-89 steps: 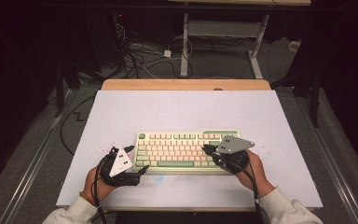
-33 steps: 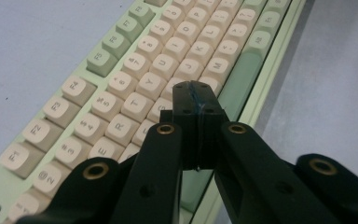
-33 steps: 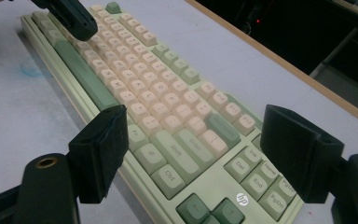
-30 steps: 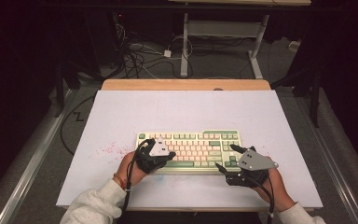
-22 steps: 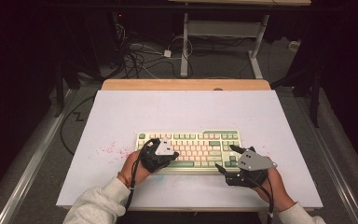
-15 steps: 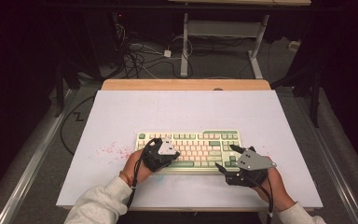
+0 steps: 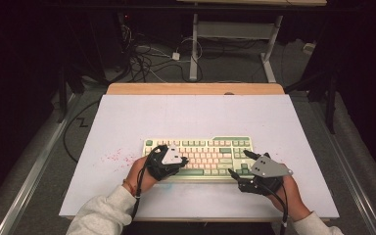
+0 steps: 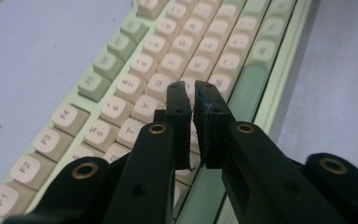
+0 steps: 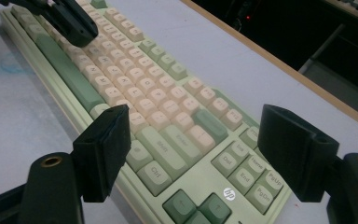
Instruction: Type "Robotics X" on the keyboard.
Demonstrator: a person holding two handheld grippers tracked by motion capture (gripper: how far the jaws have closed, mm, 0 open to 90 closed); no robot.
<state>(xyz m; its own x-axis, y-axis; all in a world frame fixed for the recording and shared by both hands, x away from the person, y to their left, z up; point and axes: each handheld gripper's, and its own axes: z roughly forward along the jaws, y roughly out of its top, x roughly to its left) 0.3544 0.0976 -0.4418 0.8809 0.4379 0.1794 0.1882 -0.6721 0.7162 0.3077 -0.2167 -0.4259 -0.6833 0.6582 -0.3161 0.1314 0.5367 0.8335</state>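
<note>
A pale green plastic keyboard with cream and green keycaps lies flat on the near half of a white table top, its long side running left to right, a little right of the table's middle.

The left gripper sits over the keyboard's left part, just above the cream letter keys. In the left gripper view its two black jaws stand nearly together, with only a thin slit between the pads; that gap has just begun to widen, and nothing is caught in it. The tips hover close over the keys near the long green space bar; whether they touch a cap cannot be told.

The right gripper rests at the keyboard's near right corner. Its jaws stand wide apart, one at either side of the keyboard's right end in the right gripper view, with the green Shift, Ctrl and arrow keys showing between them; the pads press on nothing.

Faint red specks mark the table top left of the keyboard. A wooden strip edges the far side of the table, and dark cables lie on the floor beyond.
</note>
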